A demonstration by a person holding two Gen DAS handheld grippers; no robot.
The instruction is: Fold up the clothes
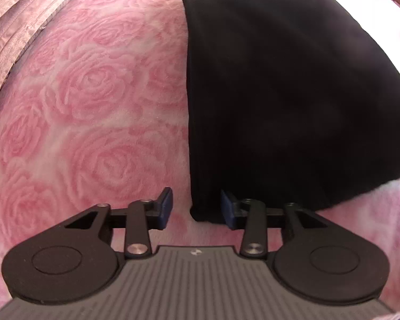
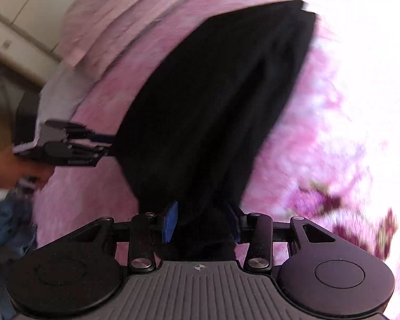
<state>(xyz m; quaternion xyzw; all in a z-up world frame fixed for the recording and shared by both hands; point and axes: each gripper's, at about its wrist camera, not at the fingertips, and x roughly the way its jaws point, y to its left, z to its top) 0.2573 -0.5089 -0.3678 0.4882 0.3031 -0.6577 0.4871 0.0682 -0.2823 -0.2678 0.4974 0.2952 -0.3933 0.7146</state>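
Lying flat on the pink rose-patterned bed cover (image 1: 93, 106), the folded black garment (image 1: 293, 93) runs its long axis away from both cameras. Left hand-held gripper (image 1: 197, 208): jaws apart, near corner between them, pads clear. Right hand-held gripper (image 2: 202, 224): clamped on bunched near end.

Garment (image 1: 280, 93) on blanket (image 1: 93, 106), pillows (image 1: 18, 13) behind, left tongs (image 1: 196, 208) at its corner

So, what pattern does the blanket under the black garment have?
Pink roses on the blanket, embossed and clearest in the left wrist view.
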